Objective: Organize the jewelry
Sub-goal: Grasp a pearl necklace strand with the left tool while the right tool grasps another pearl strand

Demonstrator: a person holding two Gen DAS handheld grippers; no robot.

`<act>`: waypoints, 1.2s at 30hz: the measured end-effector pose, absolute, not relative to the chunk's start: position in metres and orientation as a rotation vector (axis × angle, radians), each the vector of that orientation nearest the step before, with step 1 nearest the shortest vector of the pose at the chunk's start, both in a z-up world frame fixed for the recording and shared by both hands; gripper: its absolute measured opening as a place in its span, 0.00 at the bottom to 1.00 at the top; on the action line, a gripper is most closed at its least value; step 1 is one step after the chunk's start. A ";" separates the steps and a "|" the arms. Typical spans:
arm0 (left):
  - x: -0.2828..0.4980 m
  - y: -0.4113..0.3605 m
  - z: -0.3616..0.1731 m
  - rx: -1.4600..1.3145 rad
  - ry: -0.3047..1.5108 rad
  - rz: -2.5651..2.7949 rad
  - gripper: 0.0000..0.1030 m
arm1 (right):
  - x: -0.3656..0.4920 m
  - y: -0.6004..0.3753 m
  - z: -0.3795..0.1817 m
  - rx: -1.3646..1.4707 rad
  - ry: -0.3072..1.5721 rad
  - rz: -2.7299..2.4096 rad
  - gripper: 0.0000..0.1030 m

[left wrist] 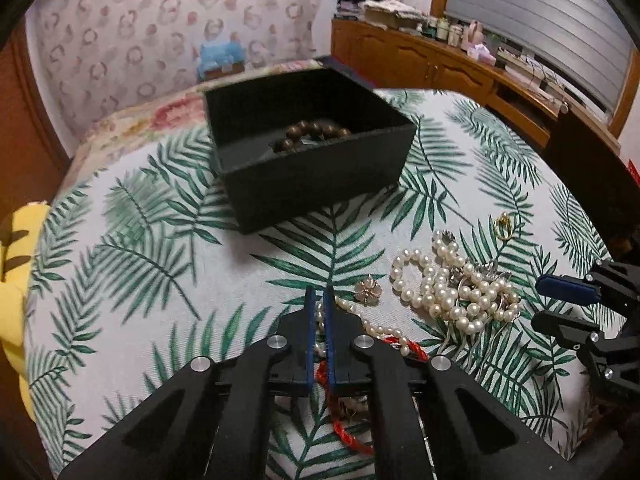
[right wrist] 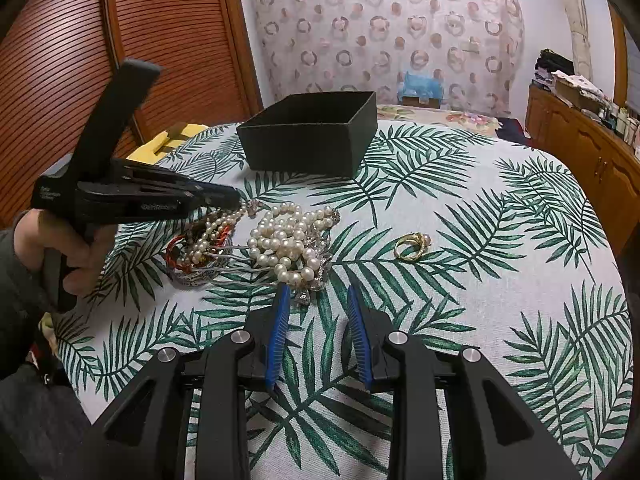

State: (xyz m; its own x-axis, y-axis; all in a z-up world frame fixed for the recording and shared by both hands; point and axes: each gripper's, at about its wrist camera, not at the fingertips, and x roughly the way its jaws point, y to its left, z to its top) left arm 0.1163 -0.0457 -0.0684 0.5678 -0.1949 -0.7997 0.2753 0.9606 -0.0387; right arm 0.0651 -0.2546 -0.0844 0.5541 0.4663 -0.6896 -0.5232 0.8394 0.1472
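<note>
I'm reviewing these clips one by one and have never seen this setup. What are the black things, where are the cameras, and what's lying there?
No robot here: a person holds hand-operated tongs in each hand, each carrying a camera looking along its fingers. The left view shows the left tongs nearly closed around a thin pearl strand tangled with a red cord. The right view shows the right tongs open and empty. On the leaf-print cloth lie a pearl pile, a gold ring and a black box already holding a brown bead bracelet.
</note>
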 end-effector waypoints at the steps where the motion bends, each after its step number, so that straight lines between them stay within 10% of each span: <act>1: 0.114 -0.044 -0.065 0.080 0.912 -0.276 0.03 | 0.065 -0.255 -0.085 -0.077 0.792 0.585 0.31; 36: 0.044 -0.029 0.006 -0.036 0.634 -0.276 0.03 | 0.140 -0.199 -0.082 -0.219 0.882 0.627 0.25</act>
State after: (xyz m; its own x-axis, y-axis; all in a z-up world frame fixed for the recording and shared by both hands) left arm 0.0436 -0.0287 0.0058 0.7704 -0.2652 -0.5798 0.2432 0.9628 -0.1173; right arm 0.1402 -0.1991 -0.0819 0.4713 0.4198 -0.7757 -0.5944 0.8009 0.0723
